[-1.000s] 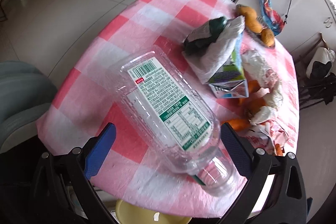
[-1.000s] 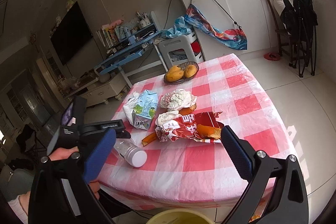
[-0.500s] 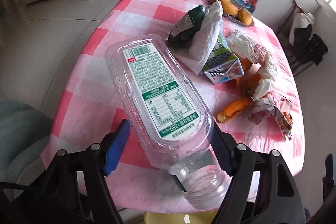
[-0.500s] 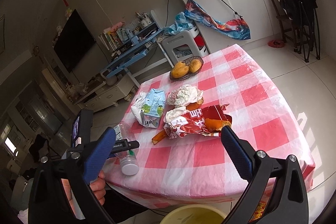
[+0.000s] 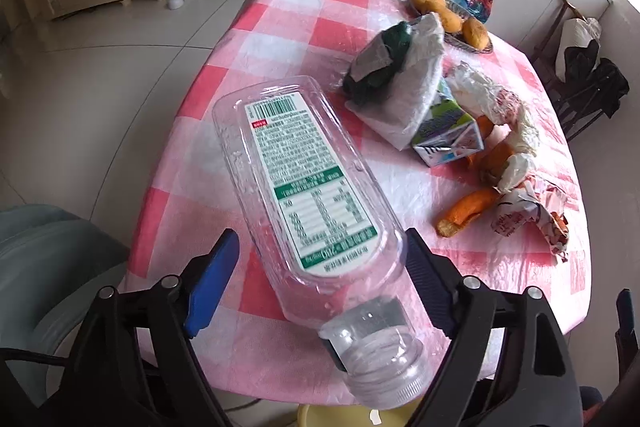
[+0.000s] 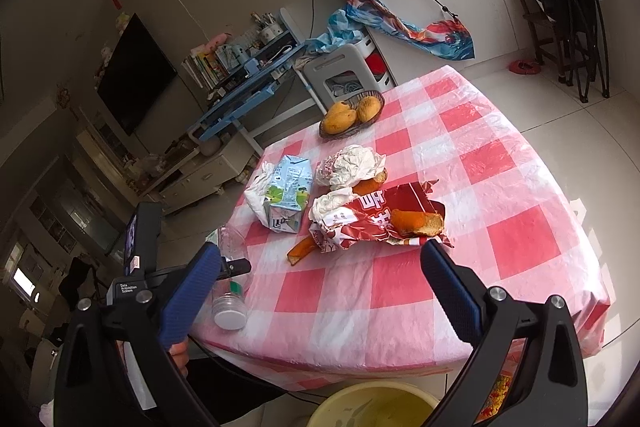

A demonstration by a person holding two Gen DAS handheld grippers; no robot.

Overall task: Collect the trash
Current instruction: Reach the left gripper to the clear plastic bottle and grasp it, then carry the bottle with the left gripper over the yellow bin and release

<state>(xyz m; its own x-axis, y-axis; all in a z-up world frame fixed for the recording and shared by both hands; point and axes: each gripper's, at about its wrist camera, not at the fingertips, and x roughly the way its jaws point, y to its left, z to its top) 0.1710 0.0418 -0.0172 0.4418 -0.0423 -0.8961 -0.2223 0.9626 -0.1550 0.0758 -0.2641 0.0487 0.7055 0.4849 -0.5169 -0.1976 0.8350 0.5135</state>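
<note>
A clear plastic bottle (image 5: 312, 195) with a green-and-white label lies at the near edge of the pink checked table (image 5: 280, 27), its cap (image 6: 229, 319) past the rim. My left gripper (image 5: 320, 239) straddles it and its jaws are opening: the right pad touches the bottle's side, while the left pad (image 5: 212, 283) stands slightly off it. My right gripper (image 6: 320, 251) is open and holds nothing, in front of the table's near edge. A milk carton (image 6: 288, 195), red snack wrapper (image 6: 372, 223), orange peel (image 6: 302, 249) and crumpled tissue (image 6: 352, 163) lie mid-table.
A yellow bucket (image 6: 372, 407) stands on the floor below the table's front edge. A basket of mangoes (image 6: 352, 115) sits at the far side. A white bag with something dark green (image 5: 408, 87) leans on the carton. A grey seat (image 5: 48, 267) is at the left.
The left jaws came in from wide around the bottle, pinched it, then eased apart. The left view rolled and the bottle looms larger. The right gripper stayed put.
</note>
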